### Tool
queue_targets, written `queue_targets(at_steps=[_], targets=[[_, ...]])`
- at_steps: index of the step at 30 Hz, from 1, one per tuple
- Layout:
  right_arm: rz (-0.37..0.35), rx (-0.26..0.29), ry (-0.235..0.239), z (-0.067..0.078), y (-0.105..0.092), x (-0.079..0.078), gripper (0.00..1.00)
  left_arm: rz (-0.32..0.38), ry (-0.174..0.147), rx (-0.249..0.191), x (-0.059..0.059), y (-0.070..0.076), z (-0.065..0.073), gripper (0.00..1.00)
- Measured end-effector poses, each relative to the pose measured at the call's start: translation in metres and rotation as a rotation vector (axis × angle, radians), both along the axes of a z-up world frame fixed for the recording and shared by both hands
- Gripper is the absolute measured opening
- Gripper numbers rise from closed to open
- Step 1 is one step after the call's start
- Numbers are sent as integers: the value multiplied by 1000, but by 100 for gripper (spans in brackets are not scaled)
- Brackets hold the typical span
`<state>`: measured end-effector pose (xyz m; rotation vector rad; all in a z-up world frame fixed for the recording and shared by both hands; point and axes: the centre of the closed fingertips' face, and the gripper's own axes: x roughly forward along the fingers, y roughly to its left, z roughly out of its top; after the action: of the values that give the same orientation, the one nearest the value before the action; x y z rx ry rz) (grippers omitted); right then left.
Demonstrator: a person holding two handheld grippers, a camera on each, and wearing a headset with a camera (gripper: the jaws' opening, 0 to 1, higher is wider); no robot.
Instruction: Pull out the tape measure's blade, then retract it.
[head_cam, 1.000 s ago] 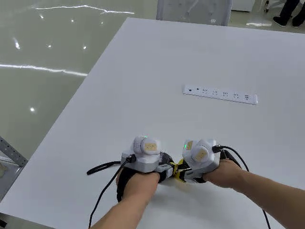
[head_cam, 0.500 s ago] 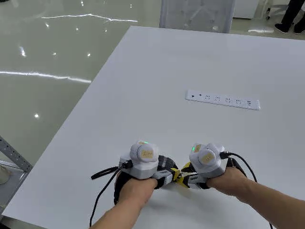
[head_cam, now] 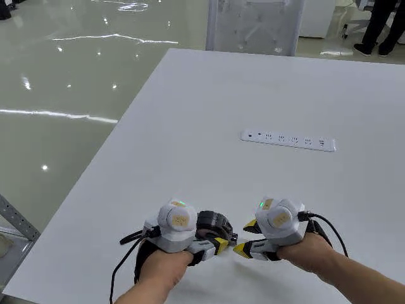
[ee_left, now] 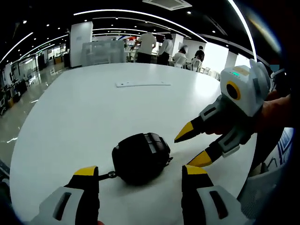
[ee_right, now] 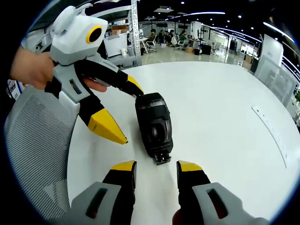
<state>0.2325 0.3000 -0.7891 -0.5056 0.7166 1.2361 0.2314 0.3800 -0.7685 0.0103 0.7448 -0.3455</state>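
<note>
A black tape measure (head_cam: 214, 225) lies on the white table (head_cam: 253, 95) between my two grippers, its blade wound in. In the left gripper view the tape measure (ee_left: 140, 157) sits just ahead of my left gripper (ee_left: 140, 170), whose yellow-tipped jaws stand open on either side of it without touching. The blade's hook end (ee_right: 161, 159) points at my right gripper (ee_right: 155, 167), which is open and a little short of it. From above, the left gripper (head_cam: 212, 244) and right gripper (head_cam: 245, 237) face each other across the case.
A white power strip (head_cam: 288, 140) lies further back on the table. A chair (head_cam: 253, 25) stands at the far edge. The table's left edge (head_cam: 95, 171) drops to a shiny floor. Black cables trail from both grippers toward me.
Both grippers were pressed close together over the tape measure. They have since drawn apart and stand open, leaving the case free on the table. The headset view has shifted slightly.
</note>
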Motion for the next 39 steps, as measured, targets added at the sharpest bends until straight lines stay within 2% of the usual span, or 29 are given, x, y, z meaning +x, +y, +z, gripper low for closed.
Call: queue_targets(at_steps=[3, 11, 17, 25, 31, 39], targets=[[-21, -3, -14, 6, -7, -4, 34, -9, -1, -5, -6, 0, 3, 70], [-92, 40, -34, 29, -27, -16, 39, -36, -10, 7, -18, 0, 13, 76], [-171, 66, -18, 42, -45, -27, 52, -52, -3, 1, -28, -3, 17, 80], [-274, 111, -12, 61, -70, -36, 60, -79, 11, -5, -43, -5, 19, 86], [-330, 140, -13, 75, -83, -44, 65, -83, 15, -14, -53, 1, 24, 92], [-368, 155, 0, 90, -96, -64, 74, -80, 23, -18, -73, 17, 34, 100]])
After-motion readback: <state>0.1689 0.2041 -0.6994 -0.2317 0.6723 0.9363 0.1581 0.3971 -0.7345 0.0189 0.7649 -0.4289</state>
